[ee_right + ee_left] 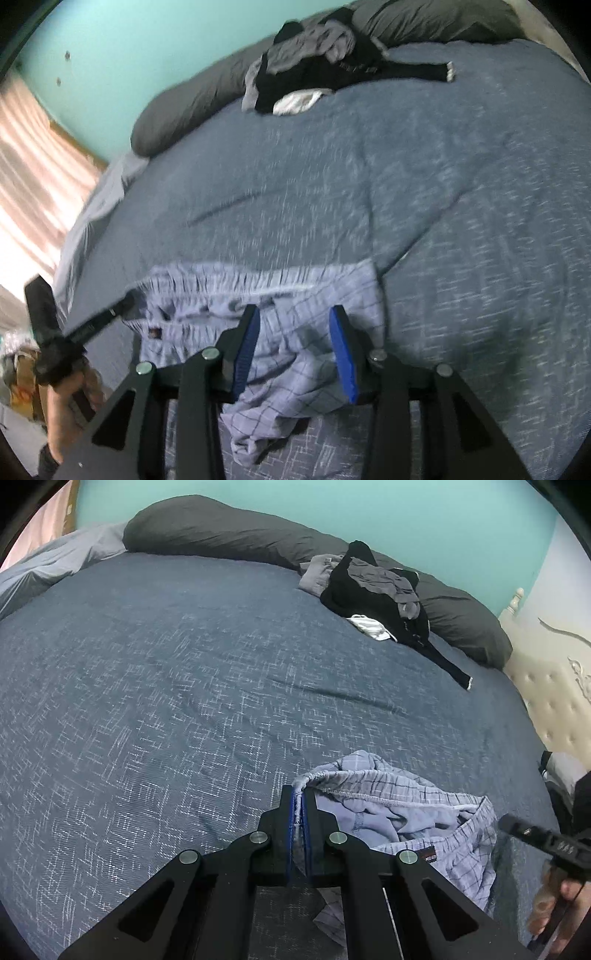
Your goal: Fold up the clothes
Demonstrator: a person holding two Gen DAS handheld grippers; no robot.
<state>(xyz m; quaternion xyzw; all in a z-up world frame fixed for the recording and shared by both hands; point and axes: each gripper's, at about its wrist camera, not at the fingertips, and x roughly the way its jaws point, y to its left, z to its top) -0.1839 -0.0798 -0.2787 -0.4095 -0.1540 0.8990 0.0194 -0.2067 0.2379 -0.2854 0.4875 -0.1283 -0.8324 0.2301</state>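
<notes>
Light blue plaid shorts (406, 805) lie crumpled at the near edge of the bed. My left gripper (300, 794) is shut on the gathered elastic waistband at the shorts' left end, the fabric pinched between its blue pads. In the right wrist view the waistband (258, 277) stretches across the shorts (207, 291), and the left gripper (125, 302) holds its left end. My right gripper (293, 314) hovers over the shorts' middle. Its jaws stand open, with cloth lying below and between the blue pads (341, 354), which do not press on it. This view is motion-blurred.
A blue patterned bedspread (184, 683) covers the bed. A pile of black, grey and white clothes (376, 590) lies at the far side against dark grey pillows (221, 528). A cream tufted headboard (554, 686) stands on the right. A person's hand (70, 391) holds the left gripper.
</notes>
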